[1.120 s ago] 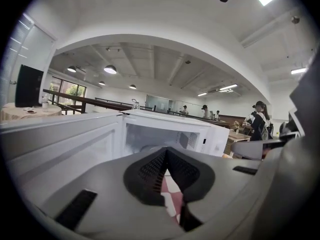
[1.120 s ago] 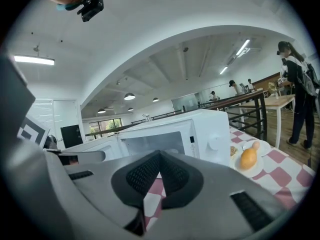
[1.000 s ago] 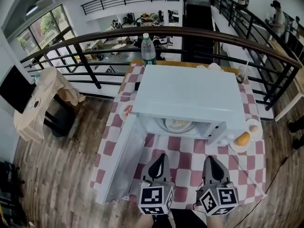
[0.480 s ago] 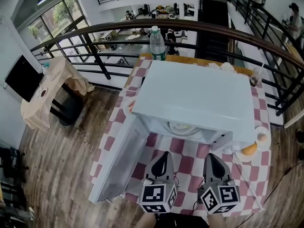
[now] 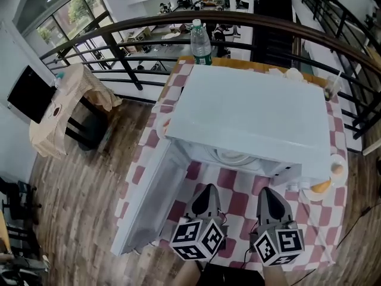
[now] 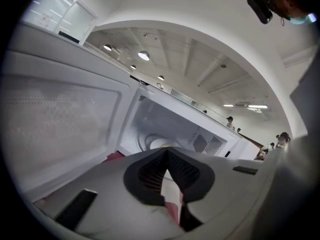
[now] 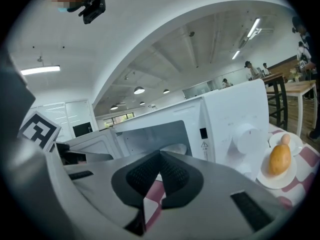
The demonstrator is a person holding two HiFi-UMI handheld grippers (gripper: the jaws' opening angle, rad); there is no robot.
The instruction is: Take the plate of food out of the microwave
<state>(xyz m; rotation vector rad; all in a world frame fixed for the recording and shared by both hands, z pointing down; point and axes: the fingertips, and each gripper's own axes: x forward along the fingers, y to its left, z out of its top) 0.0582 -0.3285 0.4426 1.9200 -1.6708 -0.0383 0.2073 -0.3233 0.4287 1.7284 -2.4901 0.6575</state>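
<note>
There's the plate of food (image 5: 231,157), tucked inside the microwave's cavity just right of centre in the head view, with only its front rim peeking out under the top panel. It's round, pale and glossy, and lies flat, face up, so it has no long axis to speak of. Something light is heaped on it, too dim to name.

The microwave (image 5: 250,115) is a smooth white box. Its long side runs left to right across the frame and its mouth faces the bottom edge. Its door (image 5: 149,201) hangs wide open at lower left. Underneath, a red-and-white checked cloth (image 5: 238,190) covers the table.

Down at the bottom, the left gripper (image 5: 206,187) and the right gripper (image 5: 266,190) sit side by side, noses aimed at the opening, short of it and touching nothing. Both have their ribbed black pads closed tip to tip, with nothing gripped.

Off the microwave's right corner, a small plate (image 7: 272,181) carries a rounded orange-yellow lump (image 7: 280,158). At top centre, behind the box, a clear bottle (image 5: 201,43) with a green label stands upright.
</note>
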